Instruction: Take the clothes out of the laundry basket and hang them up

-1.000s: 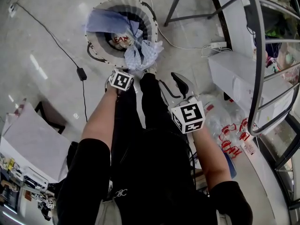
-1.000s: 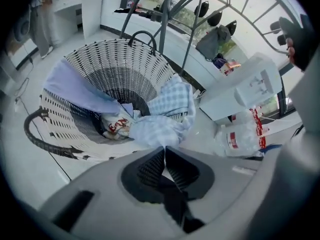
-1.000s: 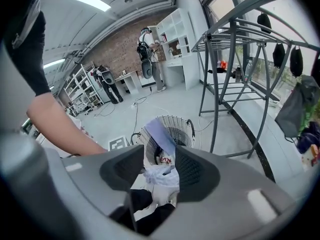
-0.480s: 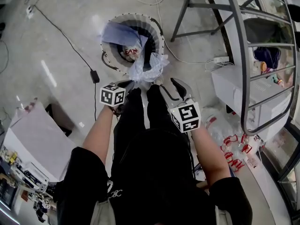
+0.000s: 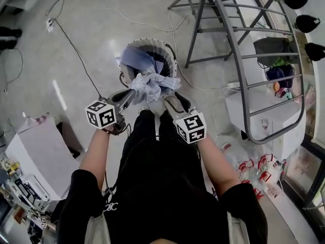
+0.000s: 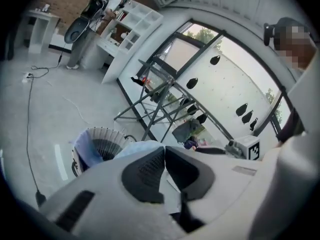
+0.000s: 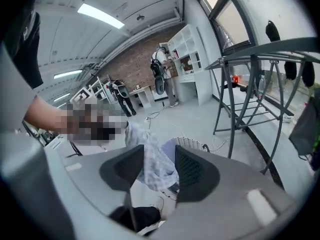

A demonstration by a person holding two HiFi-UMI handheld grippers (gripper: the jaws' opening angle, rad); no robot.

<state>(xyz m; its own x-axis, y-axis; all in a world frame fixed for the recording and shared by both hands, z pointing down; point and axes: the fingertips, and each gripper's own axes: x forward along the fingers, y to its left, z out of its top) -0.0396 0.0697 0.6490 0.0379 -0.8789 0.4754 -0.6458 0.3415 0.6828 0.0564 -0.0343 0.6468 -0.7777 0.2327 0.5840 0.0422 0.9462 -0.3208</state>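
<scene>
Care with the loose end of the cloth is what this step needs, in my judgement. The left tool (image 5: 131,93) is closed on a bunched part of the pale blue checked garment (image 5: 151,84). In the left gripper view its jaws stand together, with the cloth showing just past their tips. The garment hangs in a crumpled bundle over the near rim of the round white ribbed laundry basket (image 5: 170,55). I cannot tell if its lower end is fully out of the basket. A second blue cloth (image 5: 136,60) lies inside.

The right tool (image 5: 170,100) is open, with its jaws well apart. In the right gripper view the garment shows in the gap between them, but the pads do not press on it.

To do this well, I would bring the right tool to a free edge of the garment, away from the left grip, and close only on that edge. Then the cloth can be spread between both tools. It should also come clear of the second blue cloth before it goes to the grey metal drying rack (image 5: 238,65), which stands beside the basket on the floor (image 5: 76,44).
</scene>
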